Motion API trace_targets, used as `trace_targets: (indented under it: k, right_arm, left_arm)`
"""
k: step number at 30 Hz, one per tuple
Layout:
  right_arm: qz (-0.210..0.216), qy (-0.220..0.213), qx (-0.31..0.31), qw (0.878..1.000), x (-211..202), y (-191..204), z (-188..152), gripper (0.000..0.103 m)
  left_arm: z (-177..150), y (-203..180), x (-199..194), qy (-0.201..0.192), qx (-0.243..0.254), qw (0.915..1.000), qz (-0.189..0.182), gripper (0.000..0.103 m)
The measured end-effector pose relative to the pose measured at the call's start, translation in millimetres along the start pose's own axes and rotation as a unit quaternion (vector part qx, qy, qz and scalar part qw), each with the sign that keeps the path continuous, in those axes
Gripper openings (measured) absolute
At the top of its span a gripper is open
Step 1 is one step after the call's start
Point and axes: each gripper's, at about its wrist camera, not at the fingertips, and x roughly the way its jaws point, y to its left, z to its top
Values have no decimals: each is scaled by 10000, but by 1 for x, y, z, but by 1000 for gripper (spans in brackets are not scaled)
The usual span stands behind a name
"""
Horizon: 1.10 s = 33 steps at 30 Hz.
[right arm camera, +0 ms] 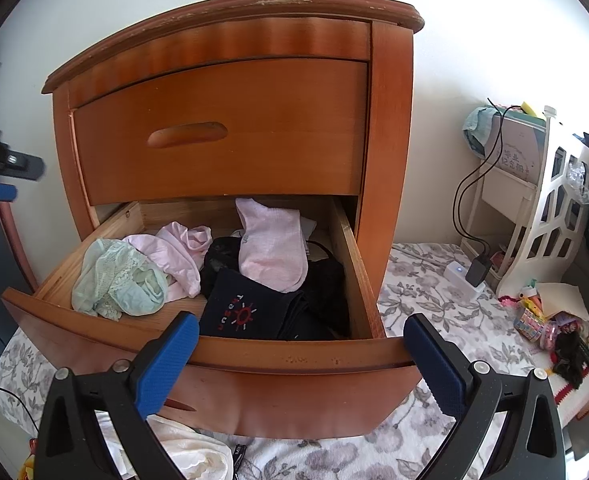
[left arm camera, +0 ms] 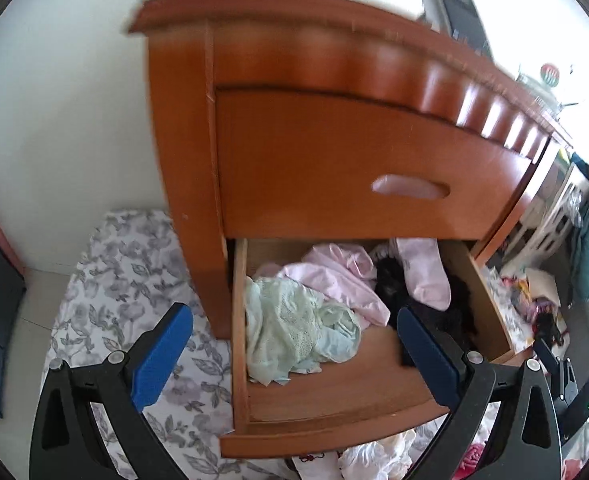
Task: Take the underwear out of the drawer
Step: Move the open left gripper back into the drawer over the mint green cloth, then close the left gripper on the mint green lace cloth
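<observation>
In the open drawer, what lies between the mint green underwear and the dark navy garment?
A crumpled pale pink garment lies between the mint green underwear and the dark navy garment, clearest in the right wrist view.

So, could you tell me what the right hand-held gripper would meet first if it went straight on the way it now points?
Probably the dark garment with the red sun print in the open lower drawer; the right hand-held gripper, open, may first clip the drawer's front edge, since depth is unclear.

Red letters, roughly "TxGxU" but not sure, ran beside a red sun motif on the dark garment in the drawer. The white box on the shelf carried Chinese characters "毕业纪念册". Nothing else was legible.
</observation>
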Motion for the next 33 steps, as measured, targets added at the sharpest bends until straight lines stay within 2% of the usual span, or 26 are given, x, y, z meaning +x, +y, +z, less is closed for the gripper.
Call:
trace_targets:
  k: [5, 13, 16, 20, 25, 26, 27, 29, 33]
  right_arm:
    - [2, -4, -1, 10000, 0, 0, 0, 103]
    - [6, -13, -3, 10000, 0, 0, 1, 103]
    - [4, -19, -3, 10000, 0, 0, 1, 103]
    - [4, -26, -3, 10000, 0, 0, 1, 103]
    - [4, -59, -5, 10000, 0, 0, 1, 103]
    - [5, -65, -4, 10000, 0, 0, 1, 103]
    - [6, -68, -4, 10000, 0, 0, 0, 103]
    - [6, -70, -5, 10000, 0, 0, 0, 103]
    - [6, -70, -4, 10000, 0, 0, 0, 103]
  left_arm:
    - [12, -2, 36, 598, -87, 9980, 187, 102]
    - [14, -22, 83, 1262, 210, 9913, 294, 102]
    - [11, -26, 106, 1684, 377, 9843, 358, 101]
    - [6, -22, 130, 2169, 240, 9750, 425, 99]
    - [2, -21, 146, 2524, 252, 9655, 599, 99]
    - [2, -21, 149, 2576, 275, 9637, 642, 95]
    - [1, -22, 153, 2660, 304, 9609, 702, 82]
    - [-1, -23, 160, 2829, 278, 9564, 665, 70]
    - [-5, -23, 171, 2973, 243, 9518, 716, 62]
